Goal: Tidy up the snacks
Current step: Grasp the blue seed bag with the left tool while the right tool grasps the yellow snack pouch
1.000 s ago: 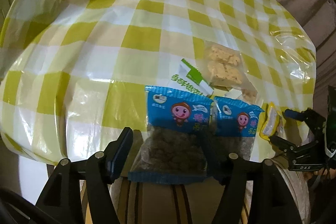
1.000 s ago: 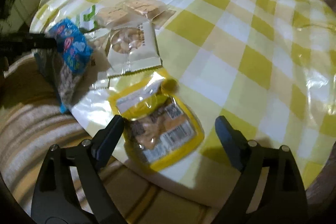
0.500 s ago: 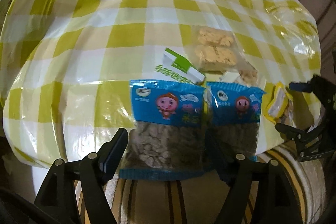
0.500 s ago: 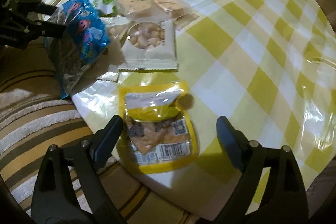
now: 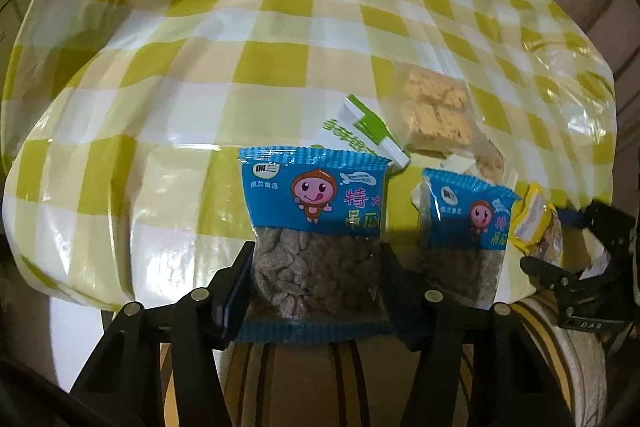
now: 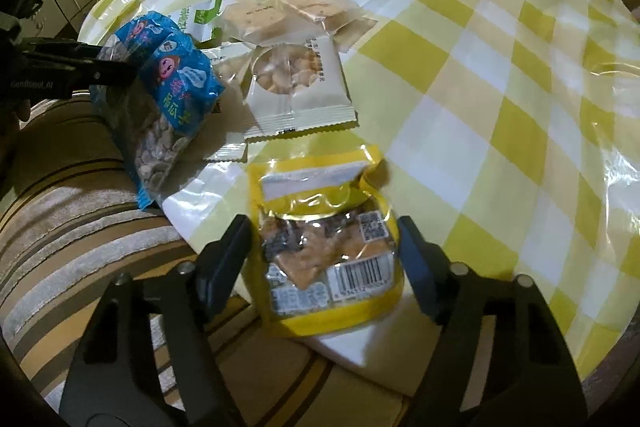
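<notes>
- We see the left gripper (image 5: 316,279) with jaws that have just been closing; both pads now press the sides of the blue seed packet (image 5: 316,227), so it's clamped on it.
- The blue seed packet stands upright at the near table edge, blue top with a cartoon face, clear lower half full of brownish seeds, bottom seam hanging past the edge over a striped cushion (image 5: 304,379).
- A second blue seed packet (image 5: 468,231) sits just beside it to the right, same print, not gripped.
- The right gripper (image 6: 324,259) has jaws that have just been closing too; pads sit against both sides of the yellow snack pouch (image 6: 328,247), which bulges between them, so we call it grasped.
- The yellow snack pouch lies at the near edge of the table, yellow border, crinkled clear window, barcode and QR code facing up, lower end overhanging the edge.
- Behind it on the checked tablecloth (image 6: 500,107): a white packet (image 6: 296,91) with a round window, and clear-wrapped biscuits (image 6: 288,11) further back.
- A green-and-white packet (image 5: 360,135) is partly hidden behind the blue one.
</notes>
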### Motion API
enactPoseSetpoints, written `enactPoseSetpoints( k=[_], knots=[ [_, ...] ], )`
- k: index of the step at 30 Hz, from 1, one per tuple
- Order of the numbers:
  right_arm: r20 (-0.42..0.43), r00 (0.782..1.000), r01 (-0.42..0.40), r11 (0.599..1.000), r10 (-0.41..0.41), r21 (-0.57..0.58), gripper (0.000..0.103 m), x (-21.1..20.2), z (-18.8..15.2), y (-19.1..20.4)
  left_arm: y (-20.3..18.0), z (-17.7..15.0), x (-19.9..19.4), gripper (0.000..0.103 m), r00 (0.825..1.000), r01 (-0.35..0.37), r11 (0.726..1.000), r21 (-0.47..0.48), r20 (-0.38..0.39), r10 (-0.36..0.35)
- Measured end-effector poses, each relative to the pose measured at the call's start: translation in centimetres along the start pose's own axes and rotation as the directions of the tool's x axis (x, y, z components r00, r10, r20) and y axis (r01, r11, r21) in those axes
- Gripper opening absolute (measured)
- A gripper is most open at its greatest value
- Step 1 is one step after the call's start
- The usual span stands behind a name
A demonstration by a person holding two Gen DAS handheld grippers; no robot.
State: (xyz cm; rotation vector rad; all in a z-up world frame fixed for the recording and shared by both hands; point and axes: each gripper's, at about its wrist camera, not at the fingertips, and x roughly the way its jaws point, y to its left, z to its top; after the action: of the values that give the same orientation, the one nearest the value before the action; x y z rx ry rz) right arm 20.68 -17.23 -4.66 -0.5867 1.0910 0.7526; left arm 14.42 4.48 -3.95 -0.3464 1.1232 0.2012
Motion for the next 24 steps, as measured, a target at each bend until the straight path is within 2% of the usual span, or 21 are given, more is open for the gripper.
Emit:
enactPoseSetpoints(
  k=[8, 14, 24],
  knots=[
    [0.019, 1.000, 0.003, 0.999, -0.004, 0.034, 0.067, -0.7, -1.5, 0.3, 1.2, -0.7, -1.5, 0.057, 0.998, 0.004, 0.998, -0.057, 0.058, -0.001],
    [0.055, 0.998, -0.021, 0.993, 0.014, 0.117, 0.064, -2.8, -2.3, -0.9, 0.9, -0.8, -2.5, 0.057, 0.994, 0.018, 0.997, -0.078, 0.105, -0.010],
    [0.095, 0.995, -0.044, 0.986, 0.029, 0.161, 0.062, -4.3, -3.2, -1.4, 0.0, -1.2, -4.2, 0.057, 0.989, 0.028, 0.998, -0.064, 0.146, -0.018]
  ],
)
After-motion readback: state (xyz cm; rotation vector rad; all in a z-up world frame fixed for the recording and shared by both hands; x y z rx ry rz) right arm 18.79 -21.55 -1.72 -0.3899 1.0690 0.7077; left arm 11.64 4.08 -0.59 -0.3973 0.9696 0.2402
